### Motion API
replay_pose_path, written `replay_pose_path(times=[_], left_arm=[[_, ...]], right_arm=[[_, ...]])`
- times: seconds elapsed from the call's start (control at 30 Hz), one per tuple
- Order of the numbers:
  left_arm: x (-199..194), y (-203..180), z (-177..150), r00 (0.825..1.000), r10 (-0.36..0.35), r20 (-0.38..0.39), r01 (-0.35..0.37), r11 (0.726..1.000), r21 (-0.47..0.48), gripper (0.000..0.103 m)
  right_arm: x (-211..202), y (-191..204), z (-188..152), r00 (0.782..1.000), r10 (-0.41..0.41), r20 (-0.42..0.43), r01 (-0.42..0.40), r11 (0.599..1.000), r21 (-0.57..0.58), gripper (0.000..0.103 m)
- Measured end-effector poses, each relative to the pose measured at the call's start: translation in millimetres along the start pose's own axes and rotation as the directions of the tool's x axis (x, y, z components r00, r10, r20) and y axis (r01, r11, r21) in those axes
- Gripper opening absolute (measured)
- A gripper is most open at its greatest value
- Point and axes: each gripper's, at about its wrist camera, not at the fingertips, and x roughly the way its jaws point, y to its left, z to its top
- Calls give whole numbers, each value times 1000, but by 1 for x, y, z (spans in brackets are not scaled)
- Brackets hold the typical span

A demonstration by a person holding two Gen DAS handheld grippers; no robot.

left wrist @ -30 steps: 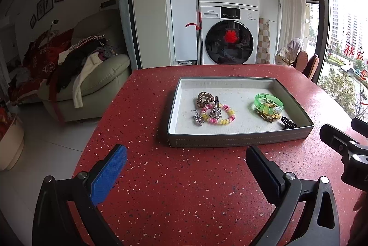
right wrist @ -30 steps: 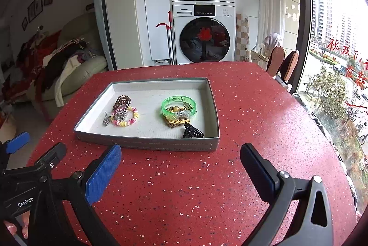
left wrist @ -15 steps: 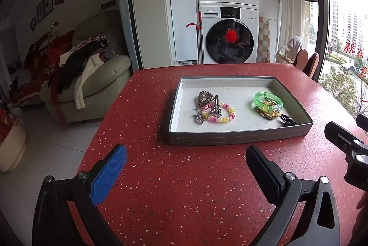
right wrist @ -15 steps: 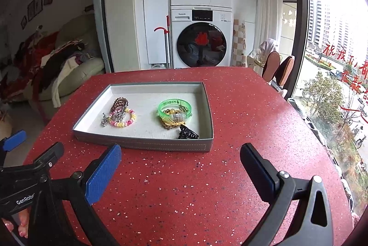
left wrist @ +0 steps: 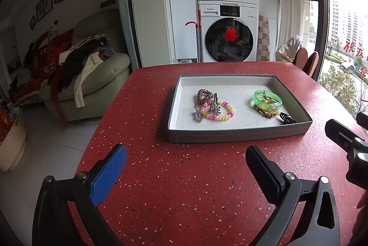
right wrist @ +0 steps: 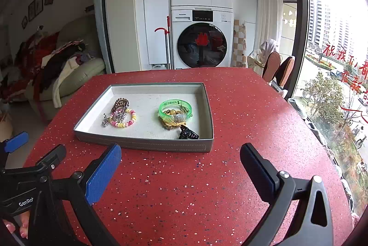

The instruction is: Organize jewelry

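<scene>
jewelry sits in a shallow grey tray (right wrist: 147, 145) on the red speckled table (right wrist: 241, 108), at about 11 o'clock from the right gripper (right wrist: 180, 165) and at 1 o'clock from the left gripper (left wrist: 186, 168).

both grippers hang over bare tabletop short of the tray's near wall, each with its fingers spread wide and nothing between them. in the right wrist view the left gripper shows at 9 o'clock, with fingertips of the person's hand (right wrist: 16, 226) below it.

inside the tray, two clusters lie well apart. on the 9 o'clock side a pink and yellow spiral bracelet (left wrist: 217, 111) lies flat, a brown coil hair tie (left wrist: 204, 95) touching it at its 11 o'clock edge, and silver metal clips (left wrist: 199, 116) lie on and beside it. on the 3 o'clock side a green translucent bangle (right wrist: 175, 108) rests on a tangle of yellow cord and brown beads (right wrist: 171, 124). a black claw clip (right wrist: 188, 133) lies just beside that, near the tray's near wall.
</scene>
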Motion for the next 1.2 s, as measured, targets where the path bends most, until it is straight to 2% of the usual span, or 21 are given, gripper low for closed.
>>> replay_pose_path(times=[1.2], left_arm=[[2, 2, 0, 1000, 2, -8, -2, 1000, -8, 103]], right_arm=[[-2, 2, 0, 1000, 4, 0, -4, 1000, 1, 103]])
